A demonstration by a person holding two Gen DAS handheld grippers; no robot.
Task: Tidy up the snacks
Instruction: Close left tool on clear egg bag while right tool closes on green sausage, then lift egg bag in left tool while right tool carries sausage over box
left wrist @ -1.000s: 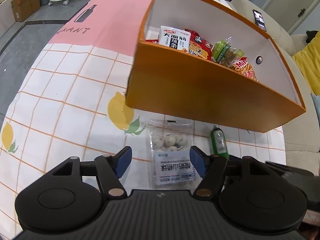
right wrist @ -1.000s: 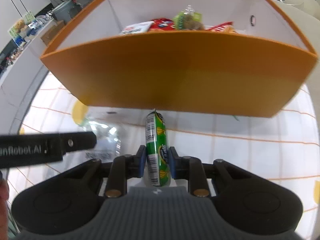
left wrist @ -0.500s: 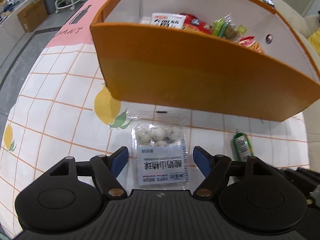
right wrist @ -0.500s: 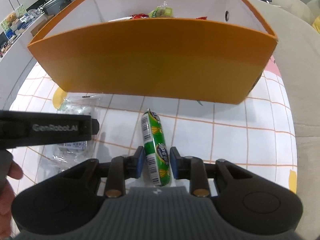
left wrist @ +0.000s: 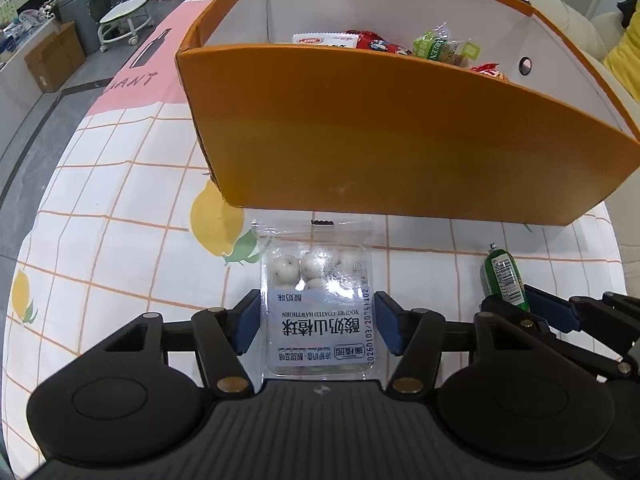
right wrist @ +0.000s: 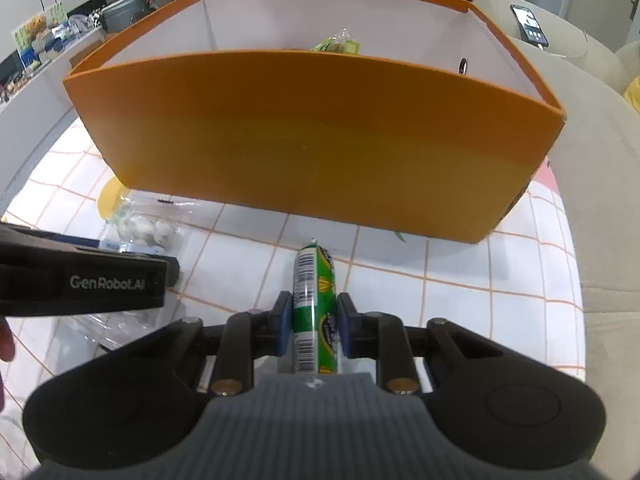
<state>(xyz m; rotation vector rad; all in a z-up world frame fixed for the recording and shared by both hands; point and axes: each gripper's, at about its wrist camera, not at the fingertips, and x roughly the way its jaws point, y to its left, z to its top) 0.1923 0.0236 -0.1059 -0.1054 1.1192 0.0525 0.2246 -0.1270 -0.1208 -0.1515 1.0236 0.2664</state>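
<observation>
An orange box with white inner walls holds several snack packs; it also fills the right wrist view. A clear bag of white yogurt-coated hawthorn balls lies flat on the lemon-print tablecloth, in front of the box. My left gripper is open, its blue pads on either side of the bag. My right gripper is shut on a green sausage-shaped snack, just above the cloth; that snack also shows in the left wrist view.
The left gripper's black body crosses the left of the right wrist view. A beige sofa with a phone borders the table on the right. A cardboard box and a stool stand on the floor, far left.
My left gripper has moved forward, so the hawthorn bag now lies between its pads. My right gripper has drawn back from the box and lowered, still holding the green snack.
</observation>
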